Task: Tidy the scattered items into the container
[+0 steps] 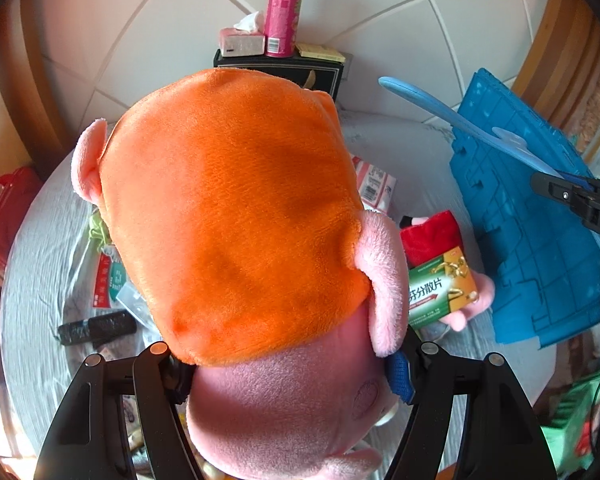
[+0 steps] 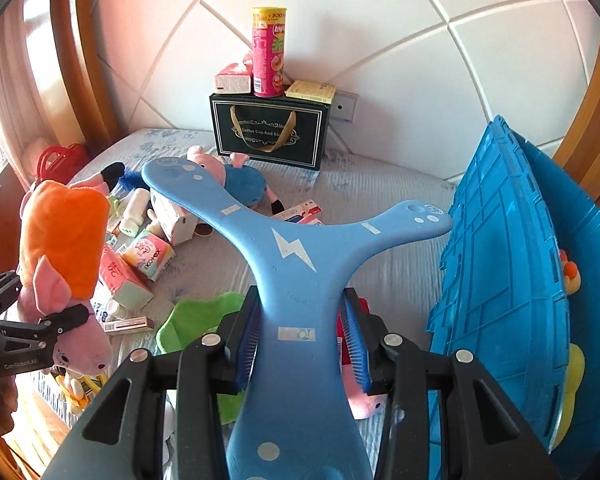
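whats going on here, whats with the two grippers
A person is tidying a cluttered bed with two handheld grippers. The left gripper is shut on a pink pig plush in an orange dress, held above the mess. The right gripper is clamped on a blue three-armed boomerang, beside the blue crate.

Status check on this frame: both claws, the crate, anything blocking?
Left claw shut on orange-dressed pig plush. Right claw shut on blue boomerang. Blue crate at right, some toys already inside. Clutter remains on the bed; path to crate looks open.

Fuzzy plush pig toy (image 1: 236,208); matt blue boomerang (image 2: 296,256); ribbed plastic crate (image 2: 512,248).
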A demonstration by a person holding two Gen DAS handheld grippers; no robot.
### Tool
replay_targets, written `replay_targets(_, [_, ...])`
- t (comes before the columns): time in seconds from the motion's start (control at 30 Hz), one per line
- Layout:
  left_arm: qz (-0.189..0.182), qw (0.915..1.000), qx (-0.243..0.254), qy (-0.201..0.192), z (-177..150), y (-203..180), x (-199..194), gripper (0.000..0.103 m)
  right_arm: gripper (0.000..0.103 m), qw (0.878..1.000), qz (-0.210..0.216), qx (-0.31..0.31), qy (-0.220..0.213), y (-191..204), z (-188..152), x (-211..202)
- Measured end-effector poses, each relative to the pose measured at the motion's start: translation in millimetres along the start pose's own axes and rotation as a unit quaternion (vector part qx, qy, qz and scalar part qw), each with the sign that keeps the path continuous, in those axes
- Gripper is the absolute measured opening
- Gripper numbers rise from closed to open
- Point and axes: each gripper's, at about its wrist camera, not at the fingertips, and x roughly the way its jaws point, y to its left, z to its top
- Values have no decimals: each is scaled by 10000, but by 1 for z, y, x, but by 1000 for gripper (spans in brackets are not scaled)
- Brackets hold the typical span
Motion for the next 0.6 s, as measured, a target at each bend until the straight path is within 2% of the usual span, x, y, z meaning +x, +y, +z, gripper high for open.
replay_targets(0.6, [110, 9977, 45, -674, 19, -4, -78, 72, 39, 9962, 374, -95, -781, 4, -1, -81])
